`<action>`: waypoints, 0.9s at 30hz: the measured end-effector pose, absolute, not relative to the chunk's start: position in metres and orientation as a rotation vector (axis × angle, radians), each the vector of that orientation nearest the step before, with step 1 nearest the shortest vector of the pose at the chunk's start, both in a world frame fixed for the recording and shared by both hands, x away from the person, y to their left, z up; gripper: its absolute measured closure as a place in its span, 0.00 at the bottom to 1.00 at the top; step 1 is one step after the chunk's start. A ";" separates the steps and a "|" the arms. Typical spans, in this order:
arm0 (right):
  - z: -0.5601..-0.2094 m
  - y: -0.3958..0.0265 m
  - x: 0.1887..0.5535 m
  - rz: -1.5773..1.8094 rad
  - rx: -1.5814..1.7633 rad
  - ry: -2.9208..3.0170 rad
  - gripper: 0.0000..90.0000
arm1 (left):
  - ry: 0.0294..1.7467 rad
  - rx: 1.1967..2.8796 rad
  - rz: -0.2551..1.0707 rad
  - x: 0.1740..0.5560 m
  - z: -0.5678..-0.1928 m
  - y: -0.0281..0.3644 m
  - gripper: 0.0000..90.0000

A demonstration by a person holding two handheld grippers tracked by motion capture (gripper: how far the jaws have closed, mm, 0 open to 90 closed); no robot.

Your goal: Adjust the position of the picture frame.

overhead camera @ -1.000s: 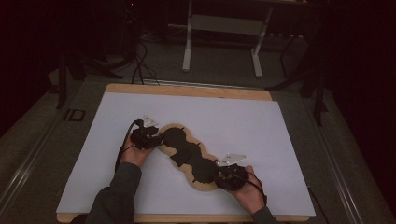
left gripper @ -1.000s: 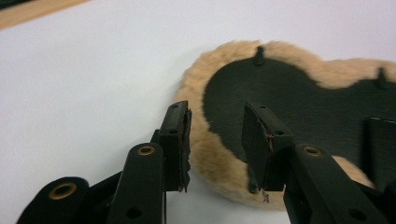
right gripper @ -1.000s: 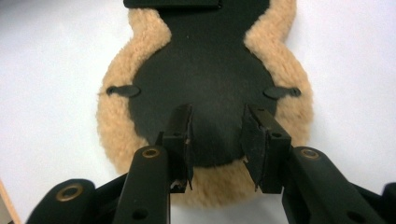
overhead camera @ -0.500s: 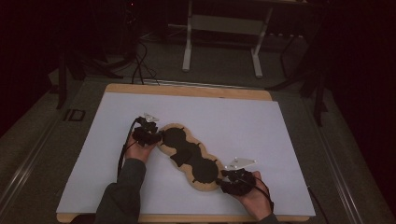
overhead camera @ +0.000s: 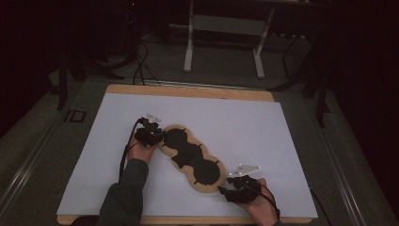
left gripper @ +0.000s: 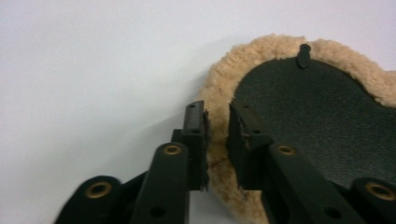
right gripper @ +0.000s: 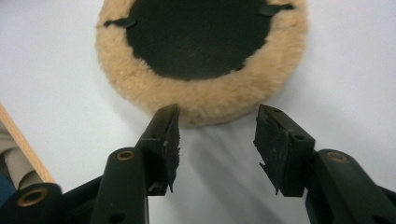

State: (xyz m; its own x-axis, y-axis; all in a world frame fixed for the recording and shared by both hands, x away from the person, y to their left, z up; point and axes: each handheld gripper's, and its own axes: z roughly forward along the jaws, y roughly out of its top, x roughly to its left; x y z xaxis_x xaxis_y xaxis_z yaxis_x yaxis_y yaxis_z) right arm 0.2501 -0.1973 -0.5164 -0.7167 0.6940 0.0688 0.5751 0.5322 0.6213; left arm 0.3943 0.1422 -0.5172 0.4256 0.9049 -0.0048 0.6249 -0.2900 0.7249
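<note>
A long, three-lobed fleece pad (overhead camera: 193,157) with a tan woolly rim and black top lies diagonally on the white table sheet (overhead camera: 282,141). At its far-left end, my left gripper (overhead camera: 157,136) has just been closing. In the left gripper view the left gripper (left gripper: 217,116) pinches the pad's woolly rim (left gripper: 219,88), one pad outside it and one at the edge of the black top. My right gripper (overhead camera: 226,188) is at the near-right end. In the right gripper view the right gripper (right gripper: 217,126) has just been opening, with nothing between its jaws and the fleece pad (right gripper: 210,98) just ahead of its tips.
The white sheet covers a wooden board whose edge (overhead camera: 188,89) shows at the far side and near my right gripper (right gripper: 23,144). Beyond the table are a dark floor, cables (overhead camera: 141,61) and a pale metal stand (overhead camera: 226,28).
My right gripper has drawn back a little toward the near edge, off the pad's end, and its jaws have spread. The left gripper stayed at the far-left end.
</note>
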 end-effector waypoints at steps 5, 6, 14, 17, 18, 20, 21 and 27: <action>-0.521 -0.194 0.250 0.923 1.080 2.604 0.52 | 1.307 1.992 0.514 0.398 -0.518 0.146 0.75; -0.521 -0.193 0.250 0.923 1.083 2.606 0.52 | 1.315 1.986 0.499 0.398 -0.519 0.146 0.76; -0.525 -0.187 0.248 0.902 1.062 2.615 0.52 | 1.311 2.001 0.498 0.397 -0.519 0.143 0.89; -0.525 -0.188 0.249 0.903 1.065 2.616 0.52 | 1.313 2.008 0.517 0.396 -0.518 0.141 0.89; -0.525 -0.188 0.249 0.901 1.069 2.614 0.52 | 1.314 2.011 0.523 0.395 -0.518 0.140 0.89; -0.525 -0.188 0.249 0.898 1.070 2.610 0.52 | 1.318 2.014 0.531 0.394 -0.518 0.140 0.89; -0.525 -0.189 0.250 0.900 1.074 2.606 0.52 | 1.319 2.017 0.536 0.393 -0.518 0.140 0.89; -0.524 -0.193 0.253 0.887 1.104 2.581 0.52 | 1.341 2.018 0.565 0.384 -0.517 0.141 0.89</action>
State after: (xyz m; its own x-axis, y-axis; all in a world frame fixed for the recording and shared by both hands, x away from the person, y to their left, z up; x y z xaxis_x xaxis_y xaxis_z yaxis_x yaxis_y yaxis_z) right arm 0.2528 -0.1930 -0.5242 -0.7021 0.7102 0.0520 0.5922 0.5418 0.5965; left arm 0.3842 0.1414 -0.5175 0.3864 0.9223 0.0028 0.6464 -0.2730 0.7125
